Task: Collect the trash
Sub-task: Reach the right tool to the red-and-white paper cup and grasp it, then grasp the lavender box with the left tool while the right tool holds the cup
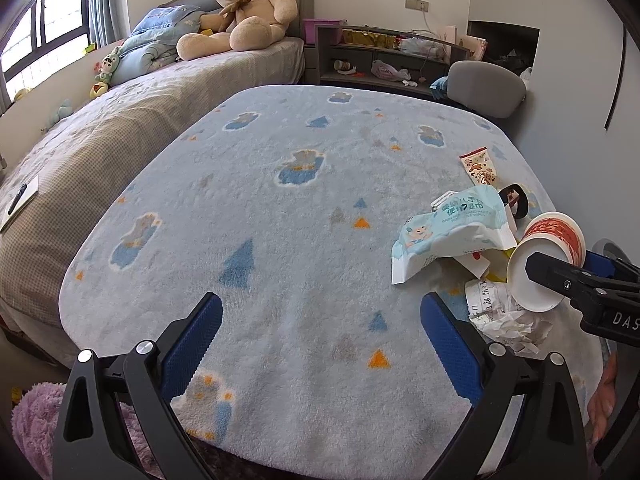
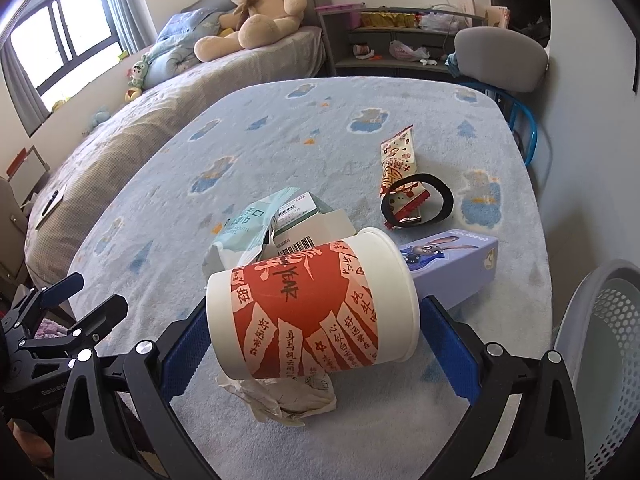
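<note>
A pile of trash lies on the blue fleece-covered table [image 2: 320, 128]. A red-and-white paper cup [image 2: 308, 312] lies on its side over crumpled paper [image 2: 288, 396]. My right gripper [image 2: 316, 340] is open, its blue pads at either end of the cup, base at the left pad and rim at the right. Behind the cup are a wet-wipes packet [image 2: 248, 224], a small carton [image 2: 308, 208], a purple cartoon box [image 2: 452, 268], a snack wrapper [image 2: 398, 160] and a black ring [image 2: 416, 200]. My left gripper [image 1: 320, 340] hovers open over bare blanket, left of the wipes packet [image 1: 452, 232] and the cup [image 1: 548, 256].
A white perforated basket [image 2: 600, 340] stands at the table's right side. A bed [image 1: 100, 128] with a teddy bear [image 1: 244, 12] runs along the left. A grey chair [image 1: 486, 84] and shelves [image 1: 384, 60] are beyond the far edge.
</note>
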`<state>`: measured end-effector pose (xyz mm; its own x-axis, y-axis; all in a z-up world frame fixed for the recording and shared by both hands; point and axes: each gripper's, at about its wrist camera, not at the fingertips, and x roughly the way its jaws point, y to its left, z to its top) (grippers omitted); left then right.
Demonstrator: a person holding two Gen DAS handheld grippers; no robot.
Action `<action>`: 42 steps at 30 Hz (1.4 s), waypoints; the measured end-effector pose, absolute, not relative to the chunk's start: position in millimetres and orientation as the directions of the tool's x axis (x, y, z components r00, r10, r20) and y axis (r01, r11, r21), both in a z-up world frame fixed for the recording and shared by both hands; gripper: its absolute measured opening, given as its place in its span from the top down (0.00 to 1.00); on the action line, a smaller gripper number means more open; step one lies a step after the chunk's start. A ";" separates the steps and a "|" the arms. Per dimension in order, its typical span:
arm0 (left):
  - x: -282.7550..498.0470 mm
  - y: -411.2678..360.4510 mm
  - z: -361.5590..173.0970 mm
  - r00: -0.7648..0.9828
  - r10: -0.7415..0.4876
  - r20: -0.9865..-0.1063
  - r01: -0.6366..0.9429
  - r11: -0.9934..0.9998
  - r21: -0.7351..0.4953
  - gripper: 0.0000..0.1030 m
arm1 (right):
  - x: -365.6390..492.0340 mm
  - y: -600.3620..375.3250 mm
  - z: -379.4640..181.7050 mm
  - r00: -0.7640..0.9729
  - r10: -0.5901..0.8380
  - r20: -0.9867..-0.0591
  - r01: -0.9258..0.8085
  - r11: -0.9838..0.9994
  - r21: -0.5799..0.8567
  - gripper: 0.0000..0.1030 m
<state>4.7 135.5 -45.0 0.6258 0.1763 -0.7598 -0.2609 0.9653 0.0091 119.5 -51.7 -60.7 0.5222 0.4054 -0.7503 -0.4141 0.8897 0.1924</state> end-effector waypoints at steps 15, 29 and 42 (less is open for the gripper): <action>4.9 134.3 -51.3 0.628 0.122 -0.769 -0.225 0.974 -0.029 0.08 | 95.3 -50.4 -43.0 0.595 0.406 -0.694 -0.411 0.895 0.172 0.21; -4.8 109.7 -45.6 0.663 0.015 -0.748 -0.111 0.991 -0.079 0.08 | 61.8 -91.8 -16.0 0.602 0.503 -0.620 -0.382 0.863 0.330 0.21; -8.5 93.1 -47.3 0.658 0.021 -0.753 -0.084 0.995 -0.046 0.08 | 37.0 -106.1 -22.2 0.497 0.642 -0.584 -0.400 0.767 0.502 0.21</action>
